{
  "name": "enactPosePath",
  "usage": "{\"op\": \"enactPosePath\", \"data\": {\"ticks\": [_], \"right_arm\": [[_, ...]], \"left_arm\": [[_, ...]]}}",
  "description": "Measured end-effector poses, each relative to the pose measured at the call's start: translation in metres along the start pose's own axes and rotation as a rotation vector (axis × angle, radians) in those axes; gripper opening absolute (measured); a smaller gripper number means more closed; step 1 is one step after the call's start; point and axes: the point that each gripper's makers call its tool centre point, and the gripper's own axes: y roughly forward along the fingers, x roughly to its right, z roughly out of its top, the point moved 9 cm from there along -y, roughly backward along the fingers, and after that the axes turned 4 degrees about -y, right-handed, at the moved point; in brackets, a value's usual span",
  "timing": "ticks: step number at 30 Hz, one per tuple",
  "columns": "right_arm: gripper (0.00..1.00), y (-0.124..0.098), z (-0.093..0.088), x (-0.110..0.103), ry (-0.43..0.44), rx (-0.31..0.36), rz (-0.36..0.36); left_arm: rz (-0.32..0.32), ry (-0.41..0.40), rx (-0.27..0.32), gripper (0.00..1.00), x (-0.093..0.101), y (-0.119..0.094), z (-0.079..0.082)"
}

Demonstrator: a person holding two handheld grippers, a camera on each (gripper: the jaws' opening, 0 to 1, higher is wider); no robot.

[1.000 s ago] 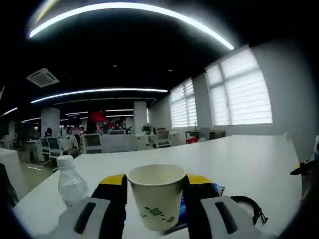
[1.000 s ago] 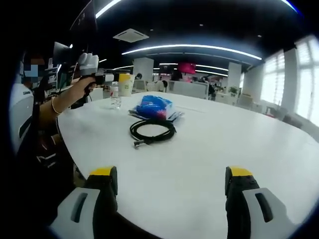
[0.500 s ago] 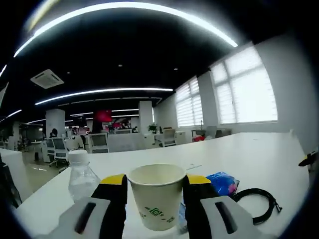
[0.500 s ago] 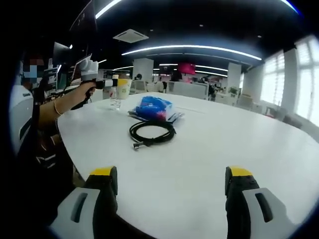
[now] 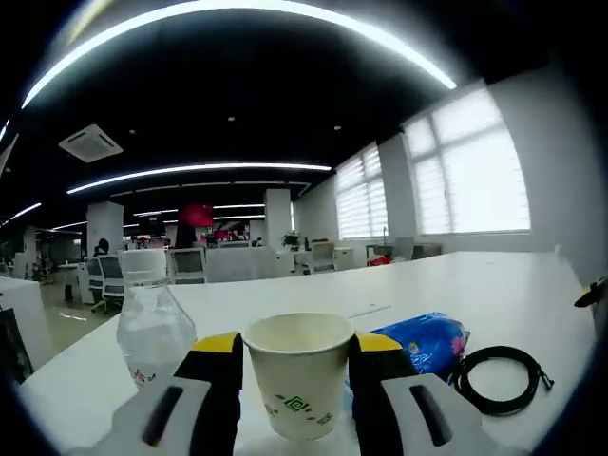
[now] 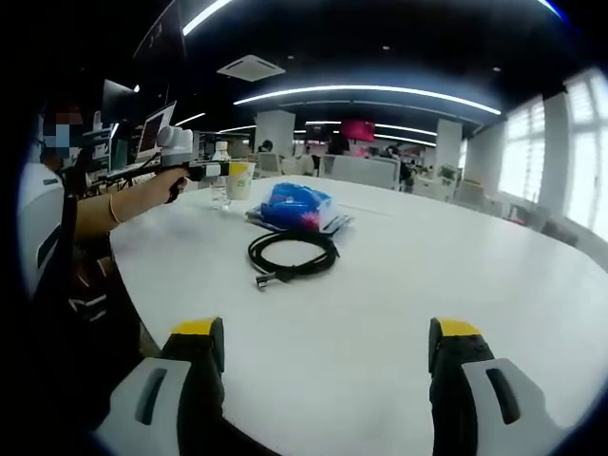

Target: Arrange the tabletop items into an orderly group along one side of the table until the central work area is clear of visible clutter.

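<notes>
A white paper cup [image 5: 300,373] with a green print sits between the yellow-tipped jaws of my left gripper [image 5: 296,366], which is shut on it. Left of the cup stands a clear plastic bottle [image 5: 154,334]. To its right lie a blue packet [image 5: 424,340] and a coiled black cable [image 5: 501,377] on the white table [image 5: 494,294]. In the right gripper view my right gripper [image 6: 325,353] is open over bare table [image 6: 399,285], well short of the cable [image 6: 290,254], packet [image 6: 294,205], bottle [image 6: 220,185] and held cup [image 6: 239,179]. There the left gripper [image 6: 228,171] comes in from the left in a person's hand.
The table's rounded edge [image 6: 142,313] runs close along the left in the right gripper view, with the person's arm [image 6: 119,204] beside it. Office desks and chairs [image 5: 190,266] stand beyond the table. Windows with blinds [image 5: 456,171] line the right wall.
The left gripper has come down with the cup toward the table beside the bottle; packet and cable now show more fully on its right. The right gripper has stayed put.
</notes>
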Motion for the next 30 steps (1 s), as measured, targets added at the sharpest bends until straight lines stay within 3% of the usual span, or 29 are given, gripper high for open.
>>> {"op": "enactPosePath", "data": {"ticks": [5, 9, 17, 20, 30], "right_arm": [[0.86, 0.001, -0.001, 0.001, 0.005, -0.002, -0.001], [0.86, 0.002, -0.002, 0.001, 0.008, -0.004, 0.0], [0.86, 0.004, 0.002, -0.002, 0.011, 0.012, 0.011], [0.86, 0.003, 0.002, -0.001, 0.008, 0.012, 0.01], [0.87, 0.001, 0.003, 0.0, -0.001, 0.009, 0.005]], "left_arm": [[-0.002, 0.018, -0.018, 0.43, 0.001, 0.002, -0.006], [0.003, 0.035, 0.012, 0.43, 0.0, 0.004, -0.009], [0.014, 0.054, 0.013, 0.41, -0.001, 0.008, -0.015], [0.015, 0.015, 0.017, 0.41, -0.003, 0.008, -0.018], [0.02, 0.001, -0.004, 0.41, -0.004, 0.009, -0.028]]}}
